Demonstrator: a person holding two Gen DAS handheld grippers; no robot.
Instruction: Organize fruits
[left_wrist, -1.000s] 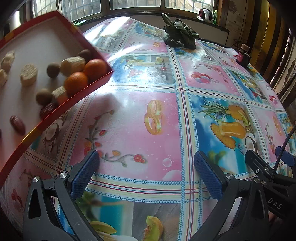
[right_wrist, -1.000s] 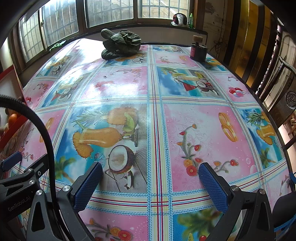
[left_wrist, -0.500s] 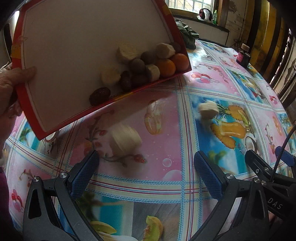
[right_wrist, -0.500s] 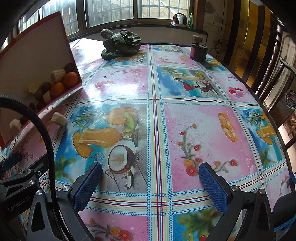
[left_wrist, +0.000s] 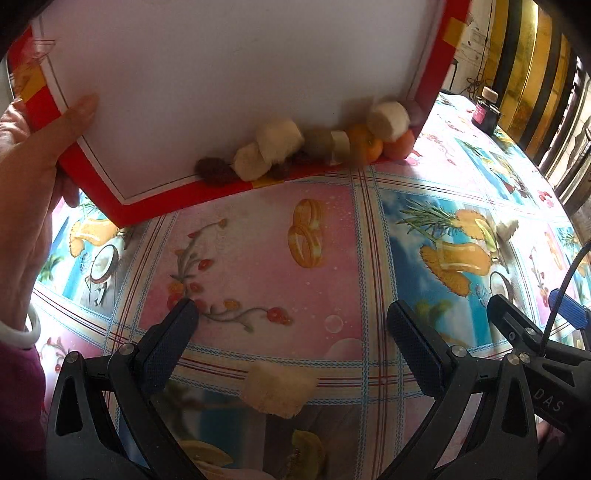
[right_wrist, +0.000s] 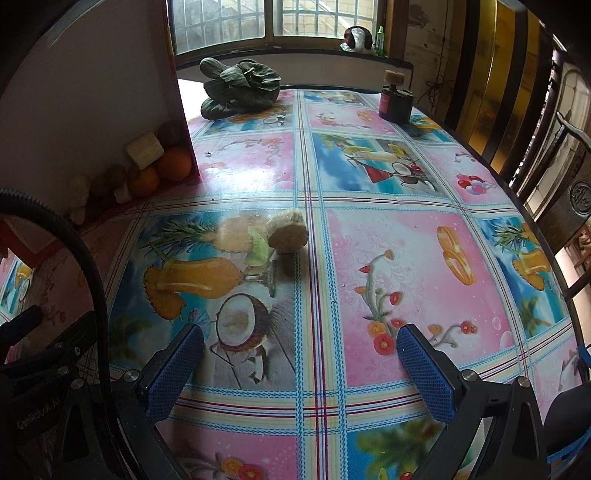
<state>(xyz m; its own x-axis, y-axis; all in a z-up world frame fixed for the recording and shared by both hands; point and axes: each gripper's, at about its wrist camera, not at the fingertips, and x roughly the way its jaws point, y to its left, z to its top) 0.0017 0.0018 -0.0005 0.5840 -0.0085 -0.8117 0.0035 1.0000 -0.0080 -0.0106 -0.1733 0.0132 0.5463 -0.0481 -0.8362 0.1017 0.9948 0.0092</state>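
My left gripper (left_wrist: 291, 328) hangs low over the glossy fruit-print tablecloth (left_wrist: 332, 258) with its 2 blue-padded fingers spread wide and nothing between them; my right gripper (right_wrist: 301, 356) is just as wide apart and just as empty. The left view alone shows a bare hand (left_wrist: 33, 206) at the left gripping the white tray with a red rim (left_wrist: 207, 74), tipped steeply so its fruit crowds the low edge: pale banana chunks (left_wrist: 279, 140), dark brown dates (left_wrist: 214, 170) and 2 round orange tangerines (left_wrist: 399, 142). It also shows 1 blurred pale banana piece (left_wrist: 277, 387) near me, between my fingers' bases. The right view instead shows another round cut banana piece (right_wrist: 288, 230) lying on the cloth mid-table, well apart from the tray, plus a dark green leafy bundle (right_wrist: 238, 88) at the far side and a small dark bottle with a pale cap (right_wrist: 395, 101) to its right.
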